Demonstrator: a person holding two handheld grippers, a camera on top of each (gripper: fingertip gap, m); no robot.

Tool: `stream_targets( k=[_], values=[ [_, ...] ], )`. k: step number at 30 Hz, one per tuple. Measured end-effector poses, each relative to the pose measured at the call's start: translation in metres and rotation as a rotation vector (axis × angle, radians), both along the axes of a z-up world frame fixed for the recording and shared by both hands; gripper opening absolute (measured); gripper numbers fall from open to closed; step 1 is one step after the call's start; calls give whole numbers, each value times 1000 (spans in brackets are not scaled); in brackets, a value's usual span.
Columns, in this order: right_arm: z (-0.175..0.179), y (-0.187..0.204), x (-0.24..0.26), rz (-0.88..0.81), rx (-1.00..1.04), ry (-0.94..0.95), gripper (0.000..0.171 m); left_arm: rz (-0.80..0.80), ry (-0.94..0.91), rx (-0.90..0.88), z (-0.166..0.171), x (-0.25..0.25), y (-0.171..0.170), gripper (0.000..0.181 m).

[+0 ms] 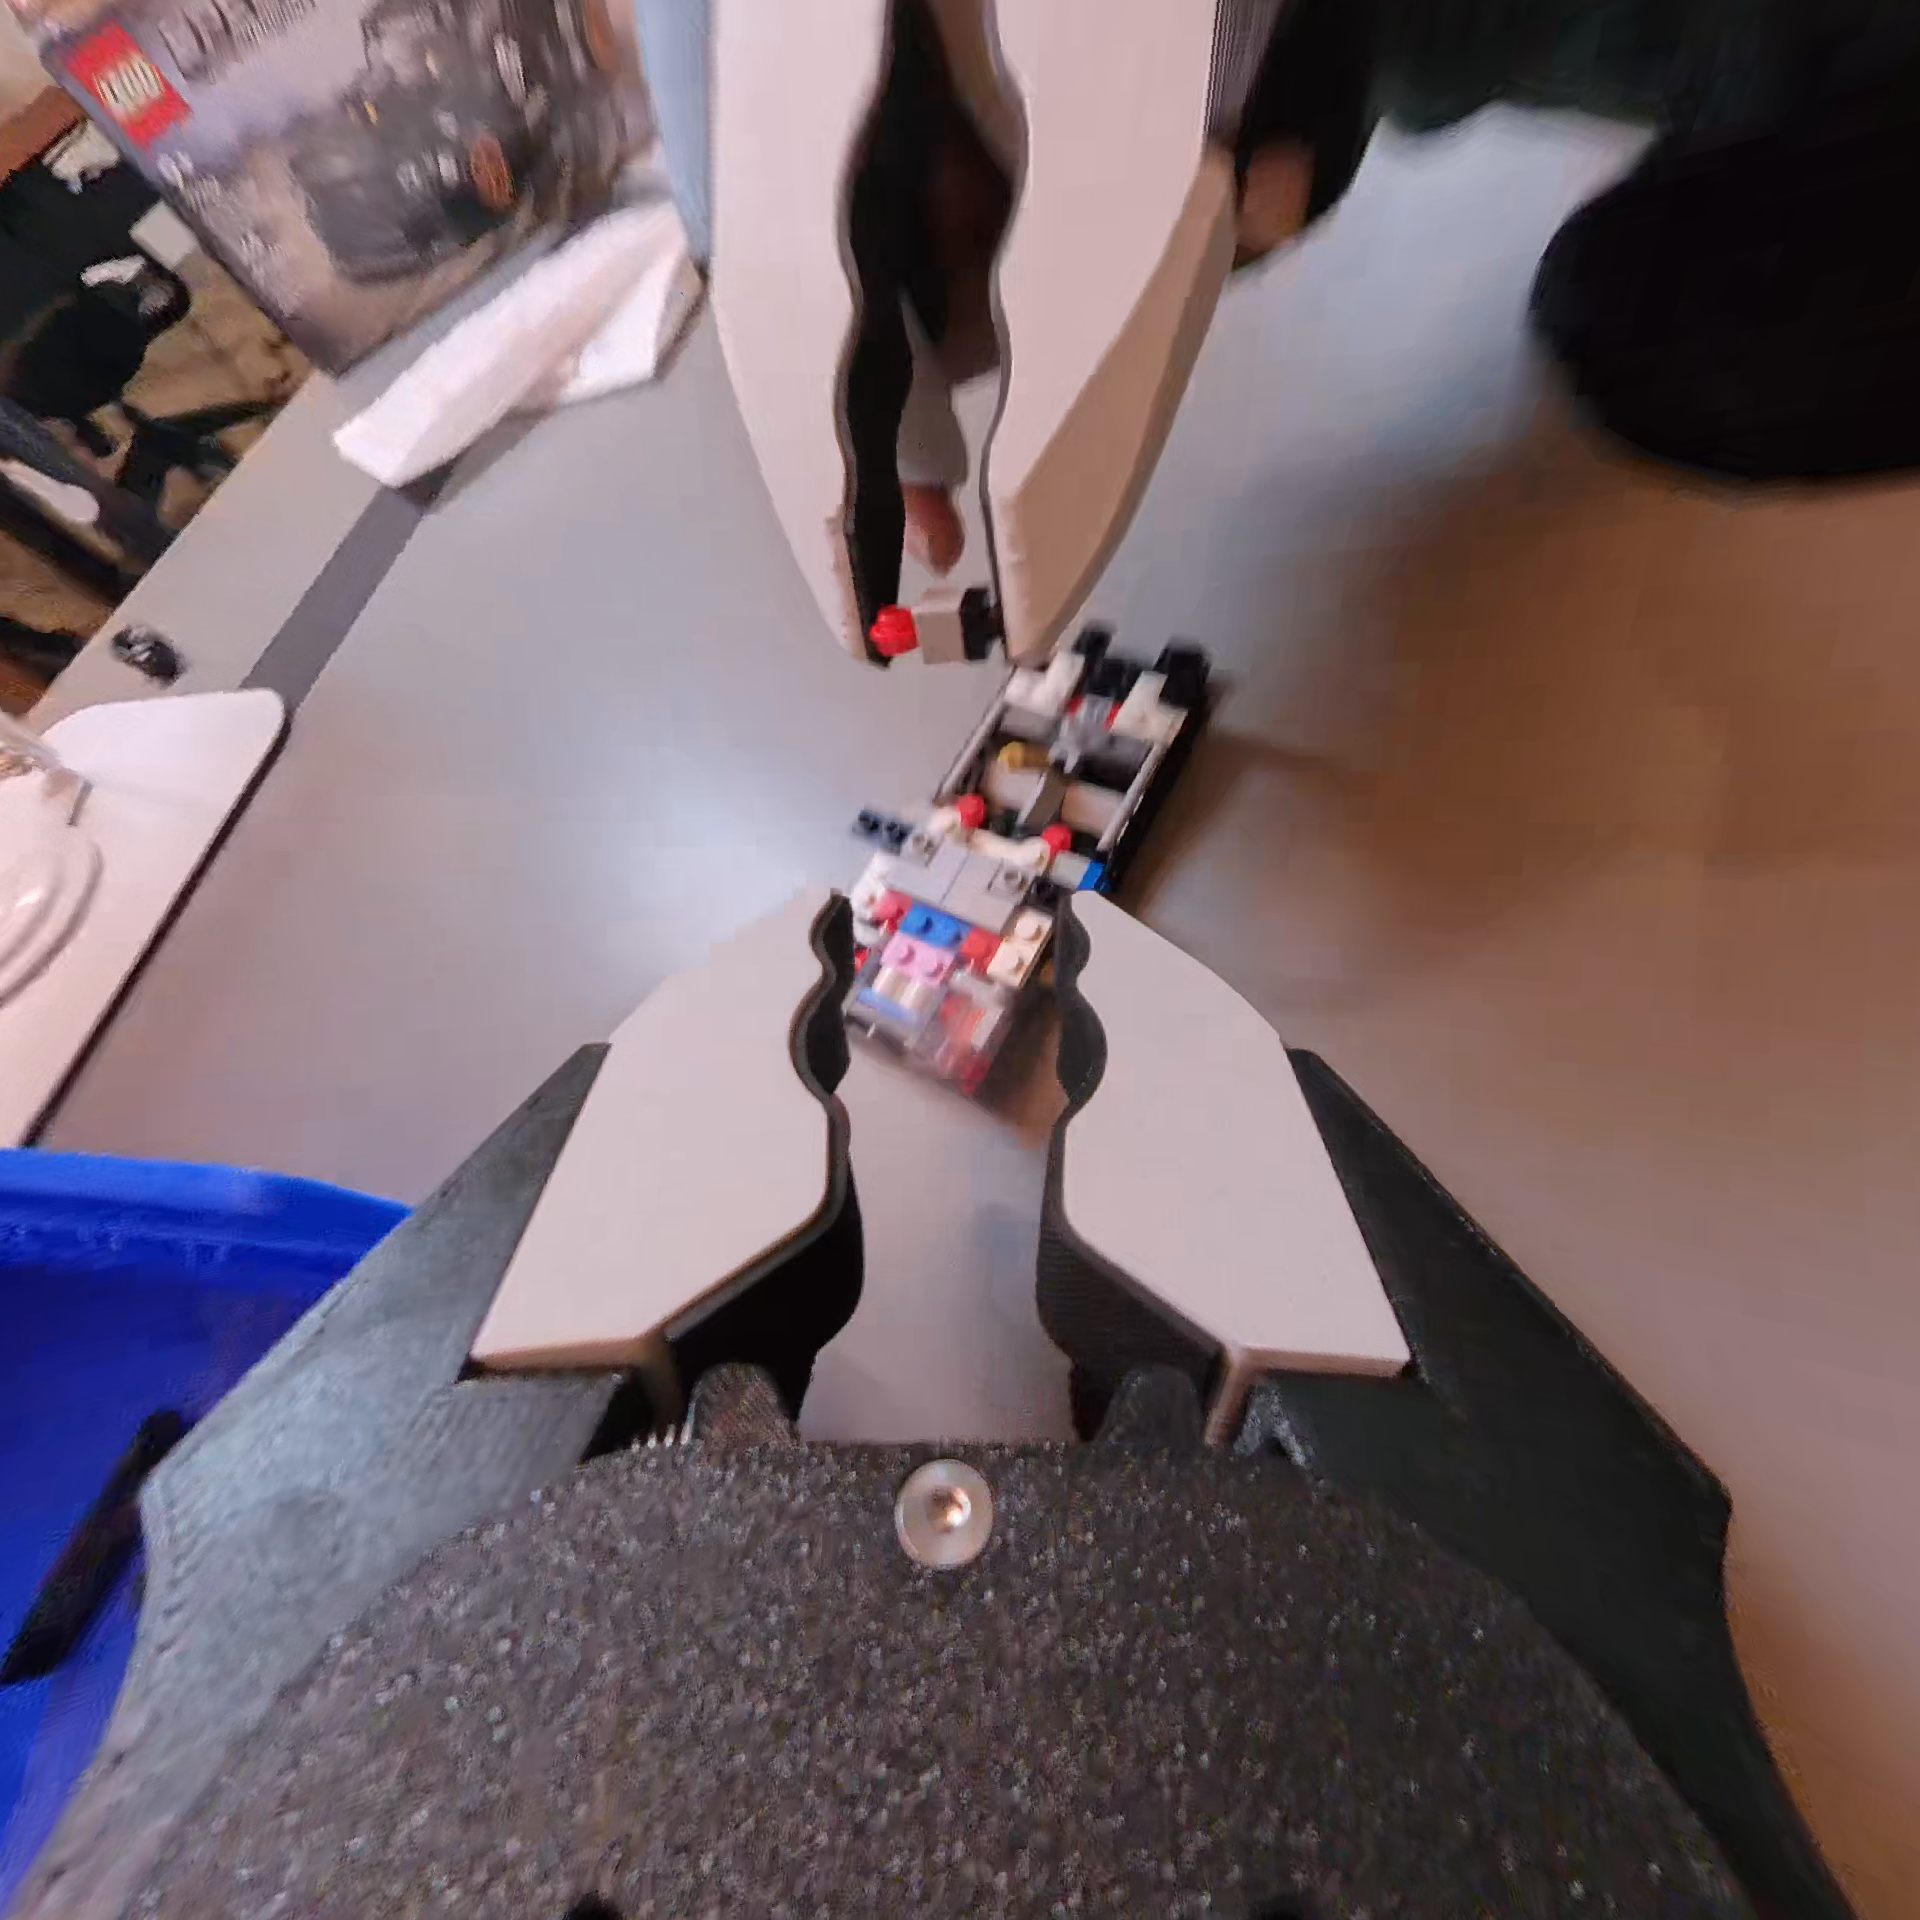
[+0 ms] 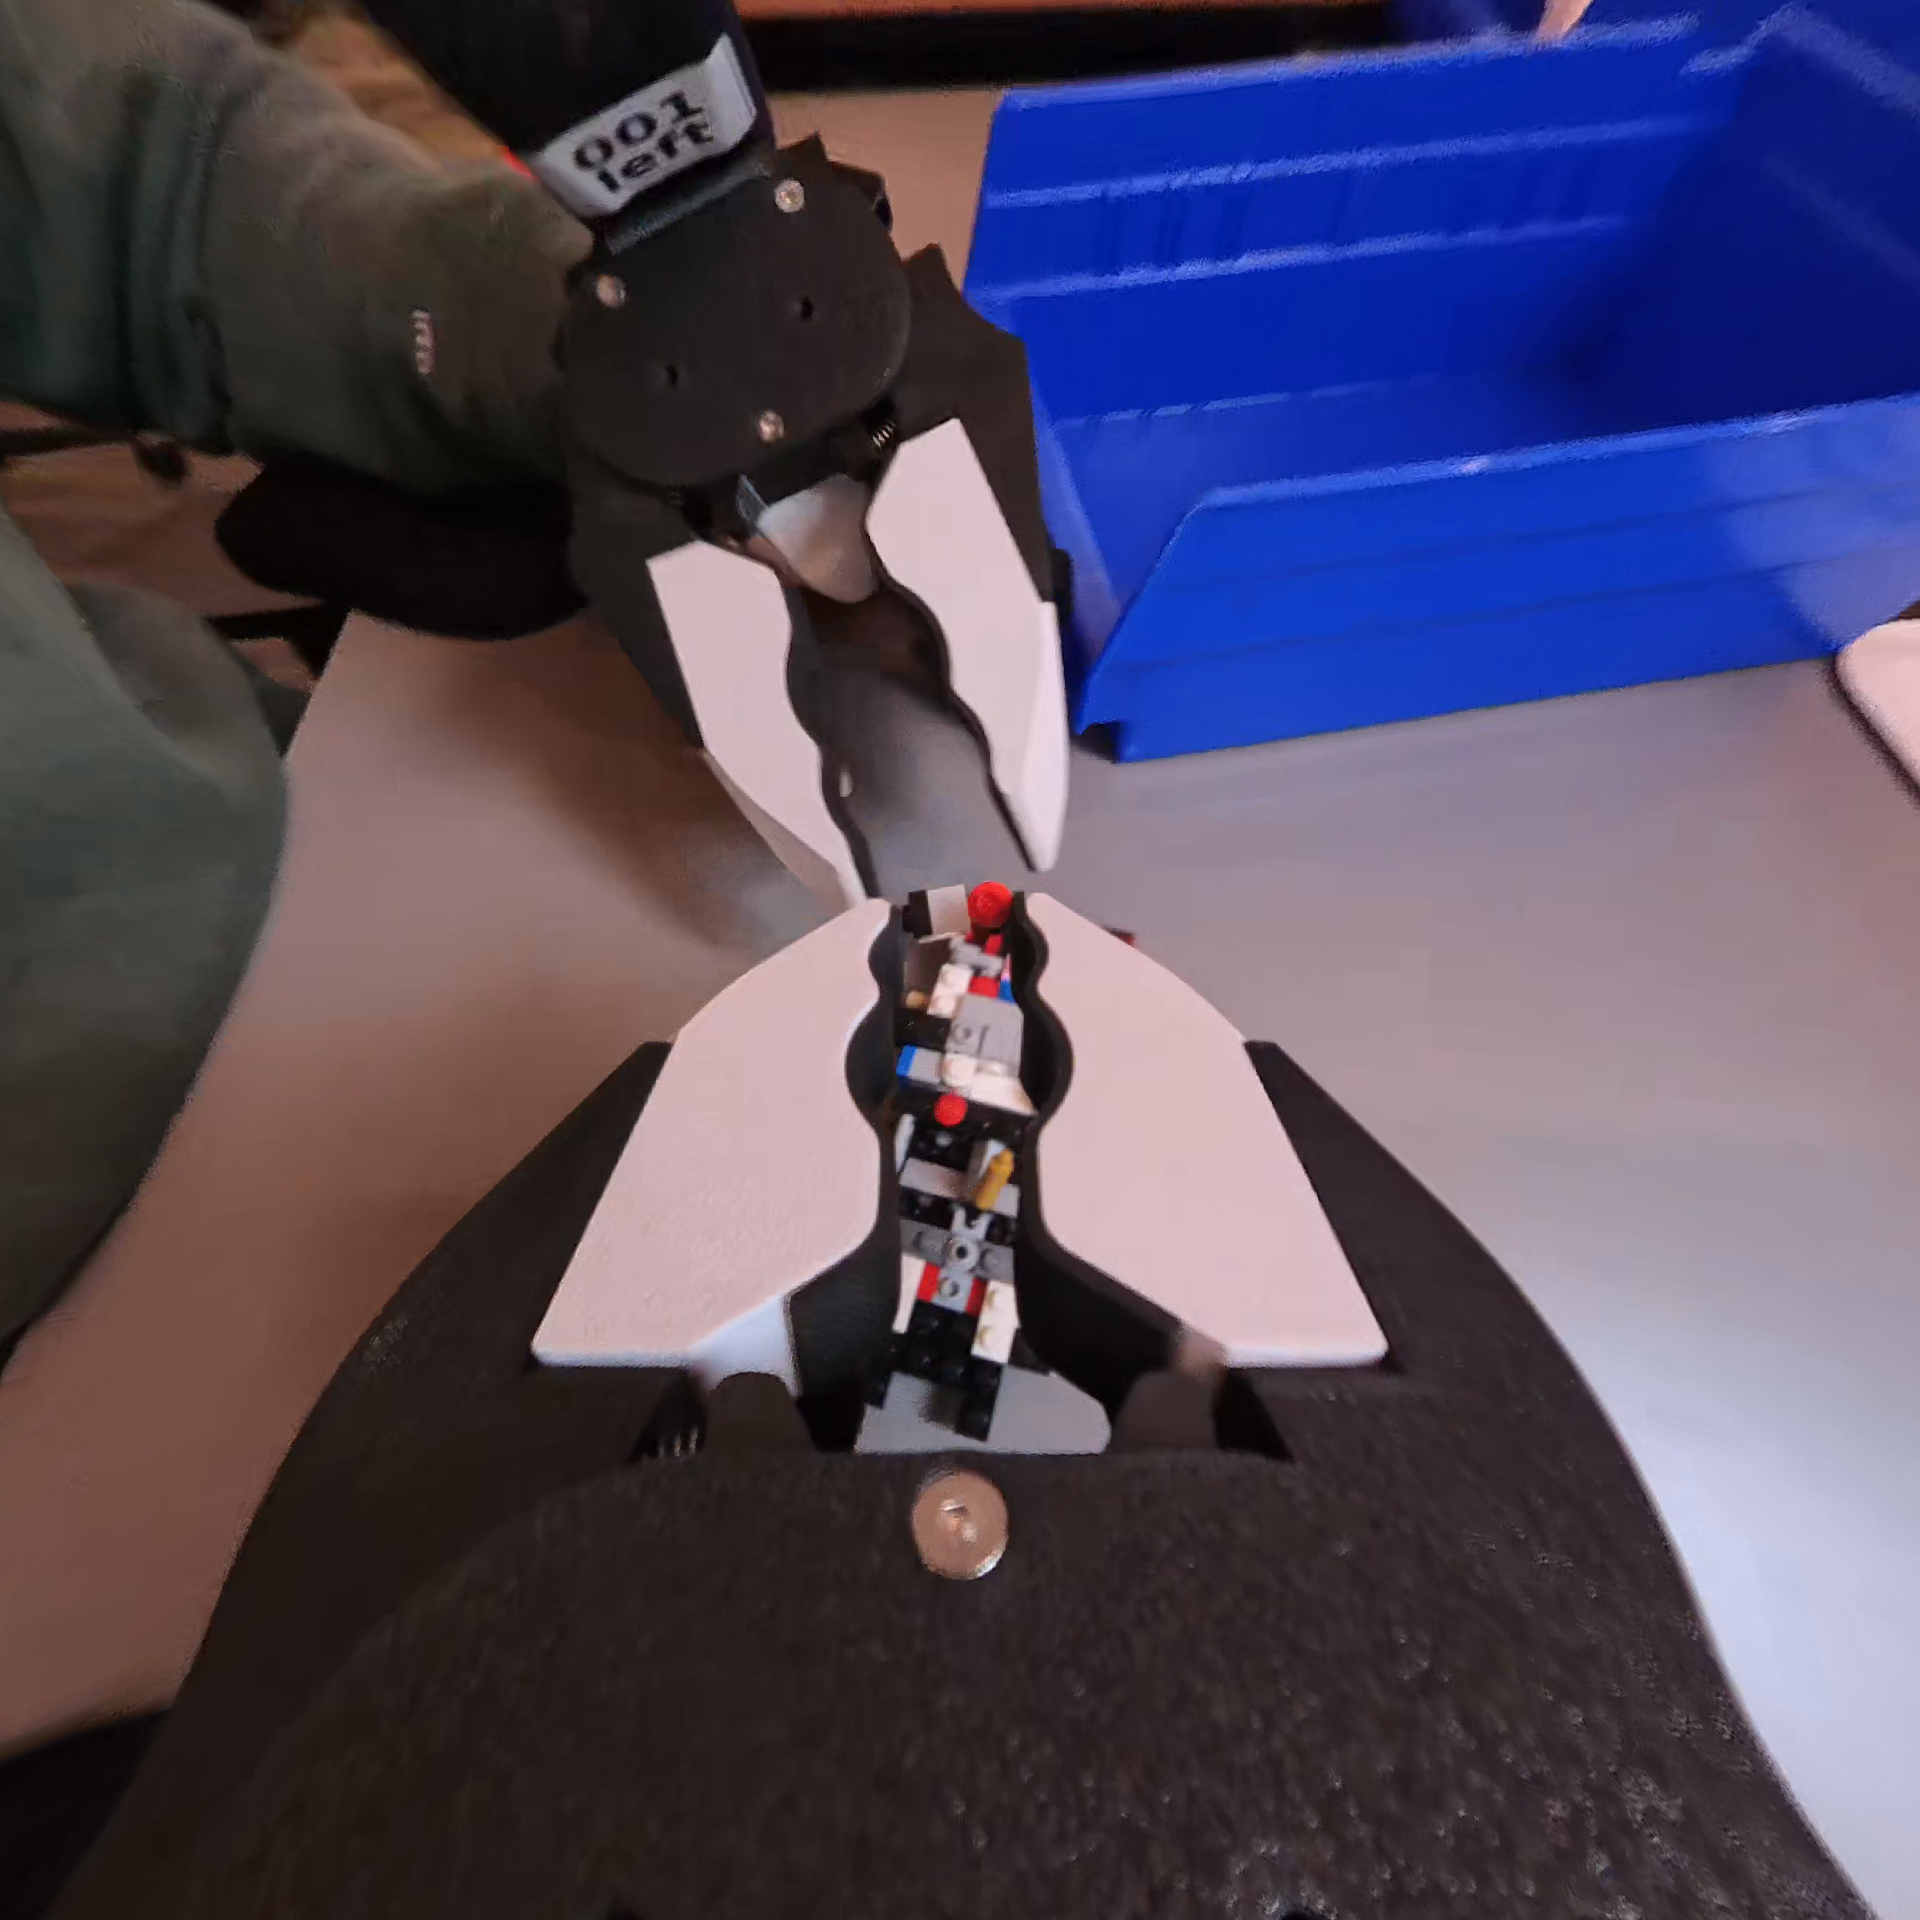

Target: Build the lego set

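model: brick model (image 1: 1023,883) lies on desk (image 1: 520,831), long axis running between both grippers
right gripper (image 1: 930,629): fingers clamped on small brick piece (image 1: 935,627), just above model's far end
left gripper (image 1: 940,997): fingers apart, straddling model's near end

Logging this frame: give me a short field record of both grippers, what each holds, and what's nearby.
left gripper: open, straddling the near end of the brick model
right gripper: shut on small brick piece, red stud at one end, above the model
model: on grey table
blue bin: beside left gripper
printed box: far edge
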State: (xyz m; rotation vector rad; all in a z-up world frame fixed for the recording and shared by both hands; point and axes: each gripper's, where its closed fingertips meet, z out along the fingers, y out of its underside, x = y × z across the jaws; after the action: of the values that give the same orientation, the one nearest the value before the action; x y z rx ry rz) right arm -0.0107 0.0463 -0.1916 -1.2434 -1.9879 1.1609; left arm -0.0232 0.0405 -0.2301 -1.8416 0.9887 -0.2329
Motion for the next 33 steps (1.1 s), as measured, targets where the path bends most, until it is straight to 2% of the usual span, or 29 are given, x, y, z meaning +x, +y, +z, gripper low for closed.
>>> stream_targets(
  k=[6,13,15,20,22,25,27,31,33],
  values=[
    [33,12,-19,-141,131,235,19,-28,-588,-118,61,-6,-3,26],
    [50,12,-33,-249,382,399,19,2,-961,-211,90,-14,3,27],
    [53,8,-35,-264,449,434,19,3,-1018,-240,93,-14,4,28],
    [56,-2,-40,-270,618,486,19,7,-1064,-263,94,-13,5,25],
    [56,-4,-41,-277,675,499,20,-3,-1056,-266,94,-11,3,12],
    [54,-5,-42,-273,713,494,20,-6,-1008,-268,91,-11,2,9],
    [49,-6,-40,-243,650,457,20,18,-885,-235,86,-13,2,8],
    [45,-13,-30,-137,322,356,20,48,-560,-109,72,-18,1,9],
    [42,-15,-26,-109,241,321,19,39,-409,-52,63,-17,0,9]
  ],
)
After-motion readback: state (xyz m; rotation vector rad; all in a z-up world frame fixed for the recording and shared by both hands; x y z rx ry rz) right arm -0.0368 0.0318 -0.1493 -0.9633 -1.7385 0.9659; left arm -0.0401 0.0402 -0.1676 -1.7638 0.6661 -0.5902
